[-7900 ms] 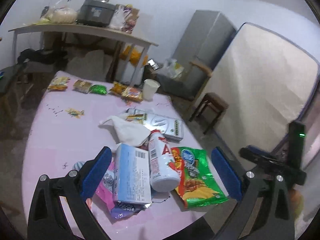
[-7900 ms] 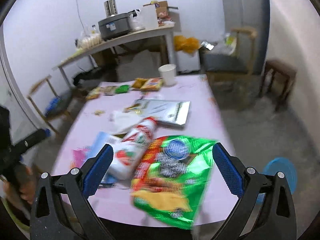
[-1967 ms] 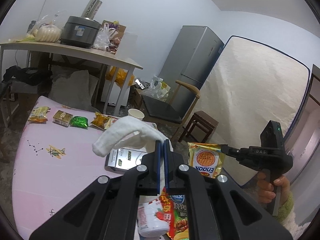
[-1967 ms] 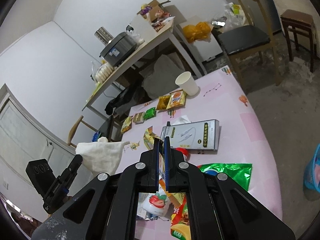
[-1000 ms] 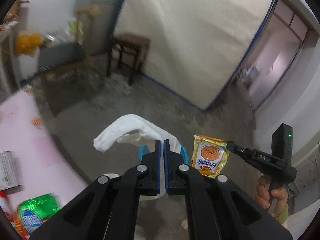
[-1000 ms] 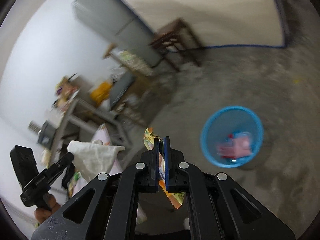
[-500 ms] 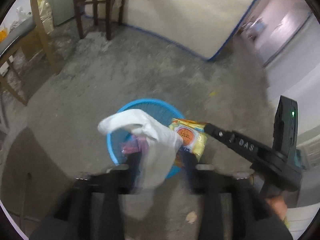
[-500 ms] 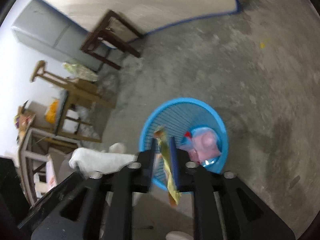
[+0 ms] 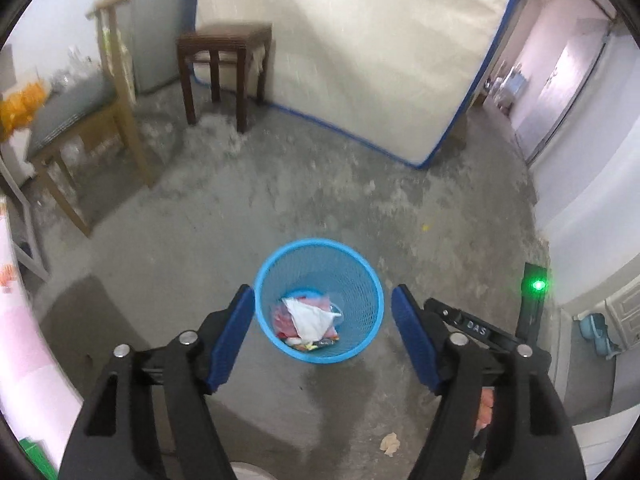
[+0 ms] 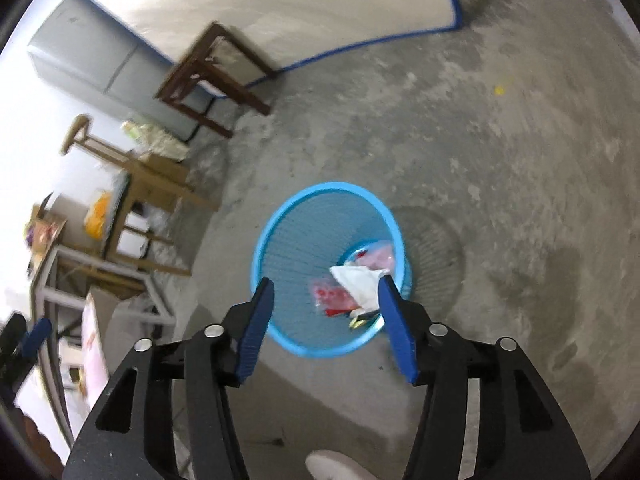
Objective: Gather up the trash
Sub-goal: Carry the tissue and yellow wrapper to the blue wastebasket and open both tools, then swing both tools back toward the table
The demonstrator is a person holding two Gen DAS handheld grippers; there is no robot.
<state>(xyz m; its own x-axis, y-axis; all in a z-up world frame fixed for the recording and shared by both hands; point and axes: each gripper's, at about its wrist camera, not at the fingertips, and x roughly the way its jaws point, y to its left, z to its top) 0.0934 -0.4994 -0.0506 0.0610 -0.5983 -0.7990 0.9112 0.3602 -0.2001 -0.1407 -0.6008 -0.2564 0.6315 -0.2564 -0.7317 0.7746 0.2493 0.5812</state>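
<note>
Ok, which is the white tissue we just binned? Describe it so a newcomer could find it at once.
Start at the big cream mattress leaning on the wall, then come down the grey concrete floor to the round blue mesh wastebasket. Inside it, the crumpled white tissue lies on top of the heap. It is the only plain white piece there; the wrappers under and beside it are pink, red and printed.

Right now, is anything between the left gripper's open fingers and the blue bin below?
No. In the left wrist view the left gripper, jaws opening and empty, hangs over the blue bin; the white tissue already lies inside it.
</note>
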